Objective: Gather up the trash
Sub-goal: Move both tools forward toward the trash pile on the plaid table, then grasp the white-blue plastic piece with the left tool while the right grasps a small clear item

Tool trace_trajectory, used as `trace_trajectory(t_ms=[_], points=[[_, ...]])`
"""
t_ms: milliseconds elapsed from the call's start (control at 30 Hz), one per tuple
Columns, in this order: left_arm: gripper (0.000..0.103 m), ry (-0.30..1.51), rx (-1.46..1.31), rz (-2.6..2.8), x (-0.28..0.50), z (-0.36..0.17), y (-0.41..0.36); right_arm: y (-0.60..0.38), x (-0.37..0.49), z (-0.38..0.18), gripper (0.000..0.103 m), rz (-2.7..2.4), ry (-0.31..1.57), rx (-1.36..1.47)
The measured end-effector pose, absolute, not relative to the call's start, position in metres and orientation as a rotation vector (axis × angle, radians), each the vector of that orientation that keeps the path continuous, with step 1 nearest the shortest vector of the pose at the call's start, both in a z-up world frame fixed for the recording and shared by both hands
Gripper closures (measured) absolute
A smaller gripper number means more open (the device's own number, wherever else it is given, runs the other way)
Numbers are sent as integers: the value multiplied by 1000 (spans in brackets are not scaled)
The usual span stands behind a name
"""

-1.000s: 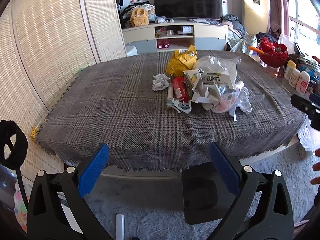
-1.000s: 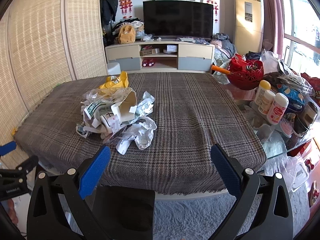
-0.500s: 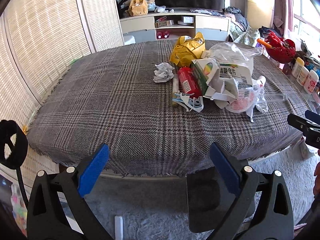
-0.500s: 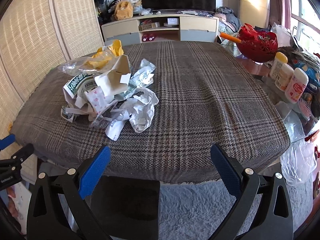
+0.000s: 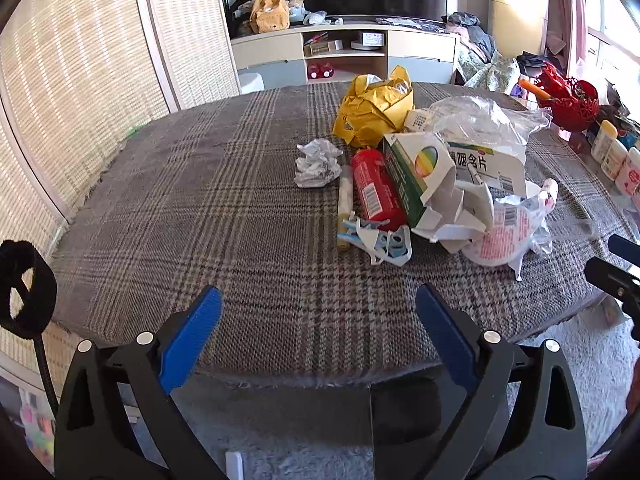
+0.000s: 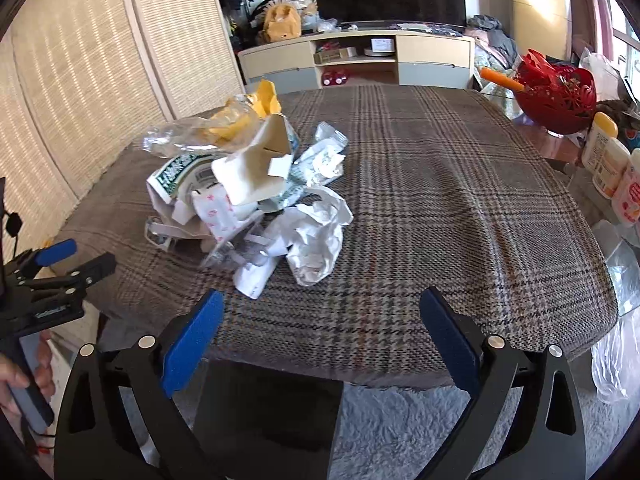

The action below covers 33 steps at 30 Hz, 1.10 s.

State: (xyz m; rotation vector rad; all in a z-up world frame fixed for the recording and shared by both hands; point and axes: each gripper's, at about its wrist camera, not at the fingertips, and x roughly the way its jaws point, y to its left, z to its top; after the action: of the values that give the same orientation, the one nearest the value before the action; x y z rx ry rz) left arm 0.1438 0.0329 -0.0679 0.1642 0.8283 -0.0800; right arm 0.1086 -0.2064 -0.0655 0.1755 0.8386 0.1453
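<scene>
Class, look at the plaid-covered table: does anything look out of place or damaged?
Yes. A heap of litter sits on the grey plaid tablecloth: a torn-open green and white carton, a crumpled yellow bag and a balled white paper lying apart.

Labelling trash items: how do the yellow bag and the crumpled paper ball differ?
The yellow bag is bright yellow and bulky; the crumpled paper ball is white-grey and much smaller. The bag lies against the pile's far end, while the ball lies apart from the pile. Both are crumpled and lie on the plaid tablecloth.
</scene>
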Motion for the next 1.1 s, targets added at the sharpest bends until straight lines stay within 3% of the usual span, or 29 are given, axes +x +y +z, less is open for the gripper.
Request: trace_trajectory(t_ms=[67,133,333,700,767,833,967,1033,1100], points=[[11,822,176,-75,146,-68,31,-204,112,-62,21,170,837,202],[13,825,174,-77,149,-70,33,-201,116,-62,39,200,839,240],[16,827,193,-72,154,-77,34,-191,131,-69,57,211,871,285],[16,829,143,-130,178,-84,30,-194,153,-79,58,223,886,378],[17,837,134,-141,184,-88,28,-194,157,-82,65,232,900,391],[23,850,120,-153,191,-93,27,-193,161,-83,80,236,908,386],[36,880,101,-176,203,-104,27,-196,168,-84,81,242,902,397],[50,898,77,-201,207,-108,28,-194,170,-80,84,248,889,381],[58,904,69,-217,209,-111,28,-190,170,-76,86,261,870,356]])
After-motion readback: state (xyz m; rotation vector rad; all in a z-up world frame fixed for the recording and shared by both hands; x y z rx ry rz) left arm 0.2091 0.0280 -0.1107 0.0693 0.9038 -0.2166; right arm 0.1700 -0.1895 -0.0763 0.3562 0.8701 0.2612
